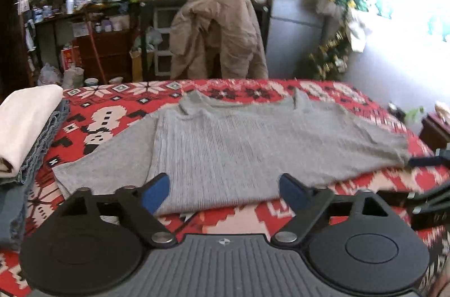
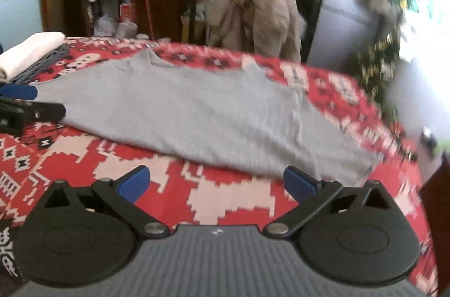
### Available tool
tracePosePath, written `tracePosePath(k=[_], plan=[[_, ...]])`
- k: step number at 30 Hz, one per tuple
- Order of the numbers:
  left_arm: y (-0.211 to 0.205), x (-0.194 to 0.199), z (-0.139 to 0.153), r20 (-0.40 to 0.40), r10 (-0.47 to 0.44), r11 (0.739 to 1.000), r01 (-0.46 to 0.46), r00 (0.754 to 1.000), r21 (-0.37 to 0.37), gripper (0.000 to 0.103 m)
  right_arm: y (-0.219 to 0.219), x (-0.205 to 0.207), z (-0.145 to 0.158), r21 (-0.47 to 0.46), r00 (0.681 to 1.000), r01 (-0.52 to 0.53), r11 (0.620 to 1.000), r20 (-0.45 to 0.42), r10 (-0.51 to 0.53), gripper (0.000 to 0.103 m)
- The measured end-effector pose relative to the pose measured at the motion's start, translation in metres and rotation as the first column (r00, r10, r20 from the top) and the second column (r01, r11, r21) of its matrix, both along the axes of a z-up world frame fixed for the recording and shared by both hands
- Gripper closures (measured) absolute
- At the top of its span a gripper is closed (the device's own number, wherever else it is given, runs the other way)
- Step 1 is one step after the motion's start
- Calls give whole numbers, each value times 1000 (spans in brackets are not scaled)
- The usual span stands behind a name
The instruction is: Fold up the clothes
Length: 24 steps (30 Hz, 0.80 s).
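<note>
Left wrist view: the left gripper (image 1: 223,194) sits low over the near hem of a grey sweater (image 1: 239,145), its blue pads spread apart with nothing pinched between them.
Left fingers: released; whether either fingertip (image 1: 156,191) touches the knit cannot be told.
Right wrist view: the right gripper (image 2: 216,184) hangs over bare blanket (image 2: 230,198) just short of the sweater's near edge.
Right fingers: released and wide; the right-hand pad (image 2: 299,183) overlaps the end of one sleeve in the picture, contact unclear.
Sweater: spread flat on the red and white patterned blanket, neck toward the far side, both sleeves stretched out sideways.
Sweater body: a ribbed panel lies over the left part, its straight edge running from collar to hem.
Folded pile: a white folded cloth (image 1: 26,122) rests on top of grey-blue folded items at the blanket's left edge, apart from the sweater.
Other gripper in sight: from the right wrist view, the left gripper's blue tip appears at the left border, just beside the sweater.
Background: a beige jacket (image 1: 219,35) hangs over a chair behind the bed; cluttered shelves (image 1: 98,4) stand further back.
Sharpness: the right wrist view is blurred.
</note>
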<state>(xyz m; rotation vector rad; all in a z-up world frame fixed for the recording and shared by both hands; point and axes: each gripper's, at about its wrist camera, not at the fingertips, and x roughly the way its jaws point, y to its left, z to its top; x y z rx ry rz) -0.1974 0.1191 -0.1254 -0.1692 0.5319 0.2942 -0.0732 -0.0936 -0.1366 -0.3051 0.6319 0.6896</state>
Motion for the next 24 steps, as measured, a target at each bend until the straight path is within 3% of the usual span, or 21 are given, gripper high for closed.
tracePosePath(k=[2, 5, 8, 10, 11, 14, 24], plan=[[-2, 7, -6, 9, -3, 1000, 3, 1000, 14, 43, -1, 7, -6, 21, 998, 48, 999, -39, -47, 12], [-5, 19, -15, -14, -22, 1000, 22, 1000, 8, 68, 5, 19, -12, 62, 991, 73, 995, -116, -65, 19], [-2, 26, -26, -6, -14, 999, 14, 1000, -42, 77, 19, 23, -16, 79, 990, 72, 994, -124, -62, 36], [-1, 32, -32, -28, -9, 999, 7, 1000, -51, 93, 33, 23, -18, 61, 993, 45, 997, -111, -38, 79], [-1, 34, -35, -39, -8, 998, 6, 999, -56, 97, 40, 23, -19, 52, 994, 43, 998, -100, -38, 87], [1, 33, -41, -48, 1, 998, -3, 999, -55, 97, 60, 26, -22, 40, 997, 42, 998, -72, -39, 95], [8, 29, -47, -35, 0, 996, -3, 999, -94, 96, 70, 13, -33, -5, 999, -20, 1000, -44, 20, 95]])
